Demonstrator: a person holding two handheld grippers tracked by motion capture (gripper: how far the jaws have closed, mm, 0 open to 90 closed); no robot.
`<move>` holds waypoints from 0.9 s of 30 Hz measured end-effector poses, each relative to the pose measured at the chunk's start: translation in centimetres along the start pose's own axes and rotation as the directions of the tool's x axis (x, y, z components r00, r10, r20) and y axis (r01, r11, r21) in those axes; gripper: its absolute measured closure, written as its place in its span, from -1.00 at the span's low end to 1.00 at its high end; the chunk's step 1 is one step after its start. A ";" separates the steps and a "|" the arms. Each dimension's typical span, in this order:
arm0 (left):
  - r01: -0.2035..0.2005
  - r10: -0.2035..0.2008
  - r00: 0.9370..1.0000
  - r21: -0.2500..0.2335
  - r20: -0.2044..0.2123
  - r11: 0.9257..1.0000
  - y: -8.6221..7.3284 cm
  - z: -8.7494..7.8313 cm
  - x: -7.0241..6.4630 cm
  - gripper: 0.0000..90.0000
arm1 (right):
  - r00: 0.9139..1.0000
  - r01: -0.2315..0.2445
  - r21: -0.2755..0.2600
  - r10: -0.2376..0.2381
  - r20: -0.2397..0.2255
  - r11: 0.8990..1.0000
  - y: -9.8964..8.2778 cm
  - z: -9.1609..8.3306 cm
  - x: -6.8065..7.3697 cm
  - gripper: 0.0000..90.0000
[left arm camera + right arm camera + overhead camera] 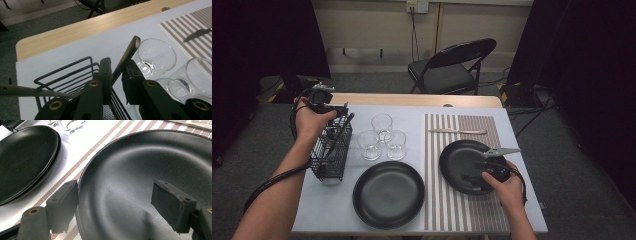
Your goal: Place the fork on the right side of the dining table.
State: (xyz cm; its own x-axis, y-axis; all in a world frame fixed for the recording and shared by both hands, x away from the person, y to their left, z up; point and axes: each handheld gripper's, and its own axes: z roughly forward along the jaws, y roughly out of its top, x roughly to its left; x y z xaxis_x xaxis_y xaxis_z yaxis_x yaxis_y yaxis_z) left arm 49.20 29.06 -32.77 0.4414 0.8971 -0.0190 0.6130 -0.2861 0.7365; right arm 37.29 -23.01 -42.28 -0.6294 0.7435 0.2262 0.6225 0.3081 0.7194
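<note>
My left gripper [345,114] [117,63] hangs over the black wire basket [332,155] [65,72] at the table's left. A metal utensil handle [130,50] stands up slanted between its jaws, close against one pad, with a gap to the other. A second utensil [25,91] lies across the basket's rim. My right gripper [472,172] [116,192] is open, its jaws straddling the near rim of the black plate [464,160] [150,157] on the striped mat [462,210].
Three clear glasses [382,137] [156,53] stand just right of the basket. A second black plate [388,194] [25,157] sits on the white cloth near the front. A knife [457,131] lies on the mat's far end. A folding chair [452,65] stands behind the table.
</note>
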 end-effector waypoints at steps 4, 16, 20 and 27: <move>0.009 -0.009 1.000 -0.003 -0.002 1.000 0.3 -0.2 0.0 0.80 | 1.000 0.003 -0.002 -0.003 0.001 1.000 0.0 -0.1 0.0 -0.53; 0.015 -0.015 0.999 0.004 -0.046 1.000 0.7 -0.8 0.2 0.91 | 1.000 -0.005 -0.003 0.005 0.006 1.000 -0.1 -0.2 0.0 -0.53; 0.029 -0.028 0.998 0.006 -0.055 1.000 0.7 -1.0 0.4 0.93 | 1.000 -0.003 -0.007 0.003 0.002 1.000 0.0 -0.2 0.0 -0.53; 0.030 -0.030 0.998 -0.003 -0.056 1.000 1.3 -1.5 0.6 0.94 | 1.000 -0.002 -0.011 0.002 0.004 1.000 0.0 -0.3 0.0 -0.53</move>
State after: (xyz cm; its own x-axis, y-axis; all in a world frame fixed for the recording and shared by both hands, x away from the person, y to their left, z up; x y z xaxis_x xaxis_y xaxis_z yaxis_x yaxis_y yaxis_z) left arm 49.25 29.71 -30.86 0.3849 0.9230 -0.0032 0.6240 -0.2576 0.7377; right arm 37.14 -23.22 -42.05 -0.6262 0.7464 0.2254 0.6187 0.2997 0.7262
